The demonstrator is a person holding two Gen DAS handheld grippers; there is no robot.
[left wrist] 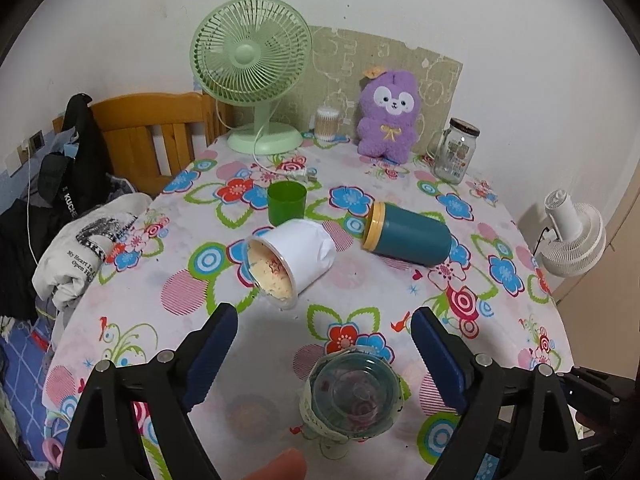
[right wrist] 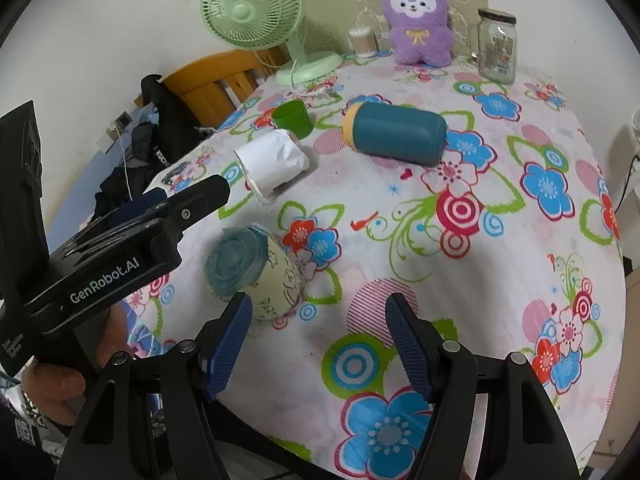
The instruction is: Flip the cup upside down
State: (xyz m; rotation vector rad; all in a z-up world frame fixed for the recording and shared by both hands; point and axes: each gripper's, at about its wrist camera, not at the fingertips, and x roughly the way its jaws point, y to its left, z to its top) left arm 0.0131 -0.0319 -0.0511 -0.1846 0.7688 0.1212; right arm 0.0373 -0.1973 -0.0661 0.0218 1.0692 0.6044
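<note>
A clear cup [left wrist: 352, 396] with a pale patterned sleeve stands on the flowered tablecloth, base up, between my left gripper's fingers. The same cup [right wrist: 256, 276] shows its blue-tinted base on top in the right wrist view. My left gripper [left wrist: 324, 356] is open above it, not touching; it shows from the side [right wrist: 188, 200] in the right wrist view. My right gripper [right wrist: 320, 344] is open and empty, just right of the cup. A white cup [left wrist: 292, 260] lies on its side. A green cup [left wrist: 286, 203] stands upright behind it.
A teal bottle [left wrist: 408, 236] with a yellow lid lies on its side at centre right. A green fan [left wrist: 256, 80], a purple plush [left wrist: 390, 116], a cotton-swab jar [left wrist: 326, 122] and a glass jar [left wrist: 454, 152] stand along the back. Clothes [left wrist: 80, 240] hang at the left table edge.
</note>
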